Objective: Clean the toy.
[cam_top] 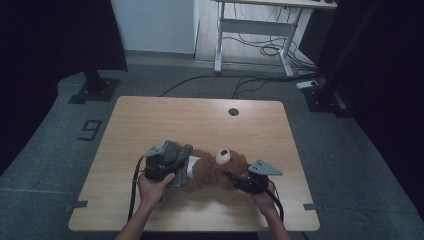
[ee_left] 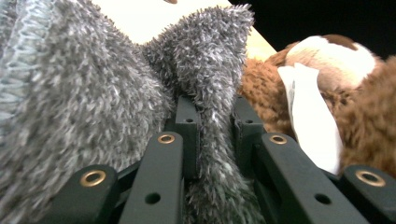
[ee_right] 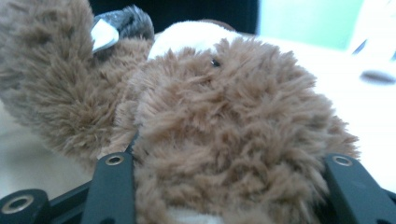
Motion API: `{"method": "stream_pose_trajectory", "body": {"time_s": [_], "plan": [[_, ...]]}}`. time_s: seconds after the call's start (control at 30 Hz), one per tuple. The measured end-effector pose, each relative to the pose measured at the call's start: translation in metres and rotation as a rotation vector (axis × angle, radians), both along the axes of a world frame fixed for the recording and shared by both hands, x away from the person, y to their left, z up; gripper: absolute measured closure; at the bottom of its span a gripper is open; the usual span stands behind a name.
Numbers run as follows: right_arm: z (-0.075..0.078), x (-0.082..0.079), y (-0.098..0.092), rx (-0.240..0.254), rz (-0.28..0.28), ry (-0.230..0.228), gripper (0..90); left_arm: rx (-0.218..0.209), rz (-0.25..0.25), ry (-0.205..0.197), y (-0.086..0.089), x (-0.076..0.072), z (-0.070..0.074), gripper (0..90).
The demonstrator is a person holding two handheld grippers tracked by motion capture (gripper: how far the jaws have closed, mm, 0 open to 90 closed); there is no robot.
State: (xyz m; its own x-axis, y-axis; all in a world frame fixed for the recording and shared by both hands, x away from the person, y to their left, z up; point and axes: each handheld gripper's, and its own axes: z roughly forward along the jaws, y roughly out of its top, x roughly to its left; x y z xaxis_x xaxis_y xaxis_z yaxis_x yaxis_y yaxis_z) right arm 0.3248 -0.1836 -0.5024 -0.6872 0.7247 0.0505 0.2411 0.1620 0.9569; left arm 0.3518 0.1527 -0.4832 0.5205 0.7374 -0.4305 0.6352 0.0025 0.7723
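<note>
Our left gripper [ee_left: 215, 135] pinches the grey garment [ee_left: 93, 107]; our right gripper [ee_right: 224, 186] seemingly clamps the teddy bear [cam_top: 215, 172] on the tabletop [cam_top: 150, 120]. Pulling apart could slip the fuzzy fold free.

High view: the left claw [cam_top: 167, 167] is sunk in the grey fuzzy cloth [cam_top: 175, 152], so its tips are hidden, and the right claw [cam_top: 235, 179] disappears into the brown teddy bear [cam_top: 212, 172], too small there to judge the grip. Left claw view: the cloth runs off the left and top edges, and the white tag [ee_left: 310, 126] covers part of the bear. Right claw view: fur hides the pads; the tabletop [ee_right: 369, 93] behind is blurred.
</note>
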Motion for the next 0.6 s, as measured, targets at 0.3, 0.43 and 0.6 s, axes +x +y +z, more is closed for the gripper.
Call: {"method": "stream_pose_trajectory", "body": {"time_s": [0.3, 0.43, 0.6], "plan": [[-0.002, 0.031, 0.006, -0.08, -0.047, -0.085, 41.0, -0.013, 0.024, -0.003, 0.002, 0.022, 0.002, 75.5], [-0.01, 0.025, -0.004, -0.075, -0.022, -0.076, 37.9, -0.038, -0.011, -0.037, 0.003, 0.008, 0.016, 75.0], [-0.02, 0.019, -0.013, -0.076, -0.009, -0.051, 34.5, -0.008, -0.057, -0.117, -0.013, -0.004, 0.049, 74.9]]}}
